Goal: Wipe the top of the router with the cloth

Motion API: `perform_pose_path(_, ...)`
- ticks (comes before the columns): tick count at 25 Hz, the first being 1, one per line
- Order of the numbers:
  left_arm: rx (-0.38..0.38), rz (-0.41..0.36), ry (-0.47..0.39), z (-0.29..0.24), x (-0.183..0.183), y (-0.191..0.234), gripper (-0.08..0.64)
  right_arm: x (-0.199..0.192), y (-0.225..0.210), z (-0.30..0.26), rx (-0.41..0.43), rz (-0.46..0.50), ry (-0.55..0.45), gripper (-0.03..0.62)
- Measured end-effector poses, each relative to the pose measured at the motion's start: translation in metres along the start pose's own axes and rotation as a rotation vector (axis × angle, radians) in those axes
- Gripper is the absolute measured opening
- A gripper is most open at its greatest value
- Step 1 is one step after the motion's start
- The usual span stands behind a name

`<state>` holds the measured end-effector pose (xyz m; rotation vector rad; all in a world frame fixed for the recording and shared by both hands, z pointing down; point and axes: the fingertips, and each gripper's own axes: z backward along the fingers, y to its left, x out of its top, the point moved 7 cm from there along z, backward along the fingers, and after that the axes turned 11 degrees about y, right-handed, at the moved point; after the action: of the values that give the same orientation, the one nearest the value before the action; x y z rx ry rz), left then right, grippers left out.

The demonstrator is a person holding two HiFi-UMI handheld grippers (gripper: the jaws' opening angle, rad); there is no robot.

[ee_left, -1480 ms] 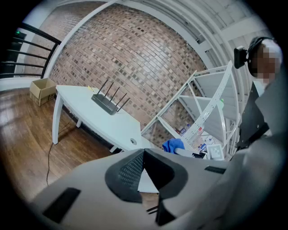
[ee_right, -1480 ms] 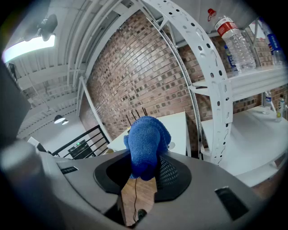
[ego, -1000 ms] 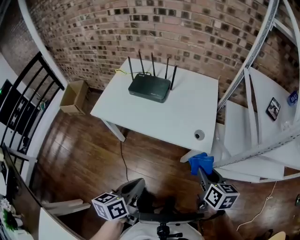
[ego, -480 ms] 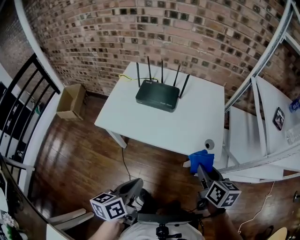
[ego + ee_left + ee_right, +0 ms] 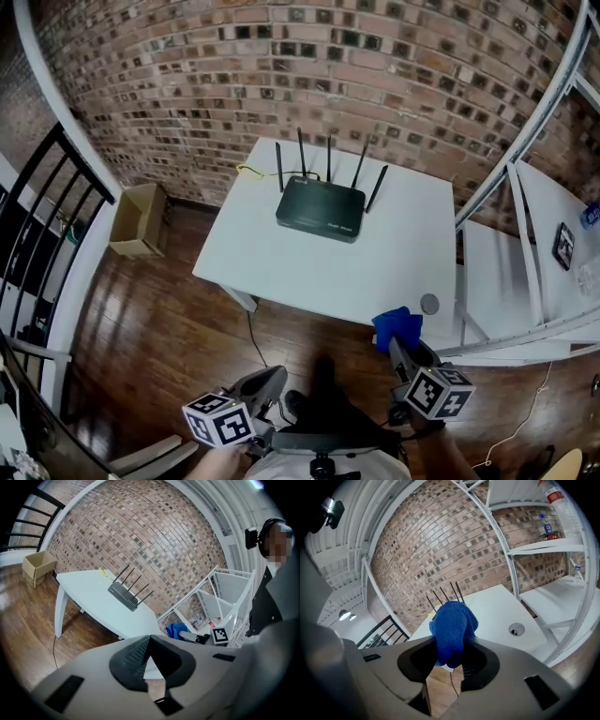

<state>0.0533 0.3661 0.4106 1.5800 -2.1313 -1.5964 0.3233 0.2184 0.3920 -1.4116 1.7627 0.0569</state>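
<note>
Plainly, the soft, light cloth (image 5: 452, 627) is pinched, bunched, in the right gripper's (image 5: 449, 660) jaws. The left gripper's (image 5: 149, 639) jaws are pressed together, empty. The router (image 5: 321, 208) sits well ahead on the desk (image 5: 281, 267). It probably slides easily, so brace its body, not its thin antennas.

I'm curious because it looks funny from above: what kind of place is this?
Probably a room in a home or small office: a brick wall, a wooden floor, and a white table holding a router.
</note>
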Motion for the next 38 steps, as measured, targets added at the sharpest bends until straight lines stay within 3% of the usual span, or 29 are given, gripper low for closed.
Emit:
perform_pose_path(9, 0.127, -0.004, -0.036, -0.004, 0.093, 0.039, 0.031, 0.060, 0.015, -0.111, 0.141, -0.025, 0.021, 0.133)
perform_pose_path(15, 0.174, -0.039, -0.041, -0.025, 0.178, 0.056, 0.031, 0.121, 0.020, -0.180, 0.145, -0.002, 0.017, 0.133)
perform_pose_path(29, 0.115, -0.070, 0.008, -0.072, 0.255, 0.088, 0.031, 0.150, 0.027, -0.237, 0.056, 0.071, 0.106, 0.133)
perform_pose_path(38, -0.028, -0.137, 0.127, -0.086, 0.321, 0.151, 0.031, 0.168, 0.069, -0.264, -0.072, 0.020, 0.061, 0.133)
